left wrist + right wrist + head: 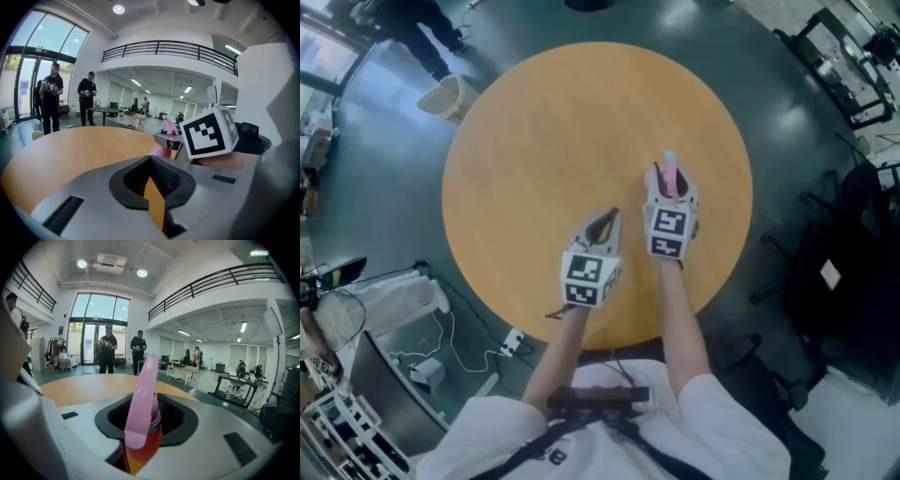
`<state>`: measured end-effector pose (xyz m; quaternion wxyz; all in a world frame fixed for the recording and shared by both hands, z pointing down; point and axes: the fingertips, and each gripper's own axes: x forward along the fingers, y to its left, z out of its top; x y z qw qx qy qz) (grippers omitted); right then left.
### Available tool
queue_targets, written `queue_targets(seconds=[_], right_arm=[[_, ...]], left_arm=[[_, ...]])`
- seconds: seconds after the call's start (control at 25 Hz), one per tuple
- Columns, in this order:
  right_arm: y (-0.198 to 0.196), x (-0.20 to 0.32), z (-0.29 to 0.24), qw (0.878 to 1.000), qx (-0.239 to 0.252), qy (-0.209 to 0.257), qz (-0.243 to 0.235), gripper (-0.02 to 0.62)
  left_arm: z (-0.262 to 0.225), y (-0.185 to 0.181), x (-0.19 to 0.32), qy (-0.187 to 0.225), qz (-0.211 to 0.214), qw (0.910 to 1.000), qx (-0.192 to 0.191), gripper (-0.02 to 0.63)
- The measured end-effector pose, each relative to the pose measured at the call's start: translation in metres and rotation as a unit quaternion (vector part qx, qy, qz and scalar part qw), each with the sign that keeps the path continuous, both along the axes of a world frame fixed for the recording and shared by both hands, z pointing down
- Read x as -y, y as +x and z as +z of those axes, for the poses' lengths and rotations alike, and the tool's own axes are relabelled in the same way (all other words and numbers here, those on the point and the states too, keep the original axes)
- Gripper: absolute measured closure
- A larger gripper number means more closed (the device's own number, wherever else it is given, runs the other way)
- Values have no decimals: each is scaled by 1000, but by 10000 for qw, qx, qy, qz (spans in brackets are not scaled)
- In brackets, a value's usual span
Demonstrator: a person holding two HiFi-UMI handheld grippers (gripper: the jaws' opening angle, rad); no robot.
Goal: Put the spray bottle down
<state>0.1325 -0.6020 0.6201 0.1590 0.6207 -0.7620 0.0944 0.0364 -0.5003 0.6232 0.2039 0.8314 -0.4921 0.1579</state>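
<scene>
A person stands at the near edge of a round wooden worktop (pixel 553 122), holding a gripper in each hand over its near right part. The right gripper (pixel 668 187) is closed partway round a spray bottle (pixel 669 167), its jaws pressing at the neck just under the pink trigger head, with a reddish-orange body showing below. The bottle stands roughly upright in the grip. No view shows its base, so whether it touches the wood cannot be told; it looks carried just above the surface. The left gripper (pixel 612 214) is just beside the right one, a little nearer the near edge, its jaws together with nothing between them. The step in hand appears to be bringing the bottle to the worktop, with the setting down not yet done. The next move probably calls for seating the base flat on the bare wood, then spreading the jaws and drawing back without catching the trigger head and tipping the bottle
</scene>
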Motion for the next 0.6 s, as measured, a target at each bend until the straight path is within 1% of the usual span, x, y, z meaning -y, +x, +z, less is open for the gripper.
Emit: queue_targets(seconds=[0.32,0.44,0.6], right_arm=[[2,61,16,9999,-91,-28,-104,442],[2,73,21,10000,-23,-35,-91,442],[2,79,19,9999,95,18,-72,442]], left_arm=[[25,5,8,-235,-16,9997,24,595],[33,4,7,-349,-14,9994,79,595],[33,4,8,-358,-61,9993,-1,595]])
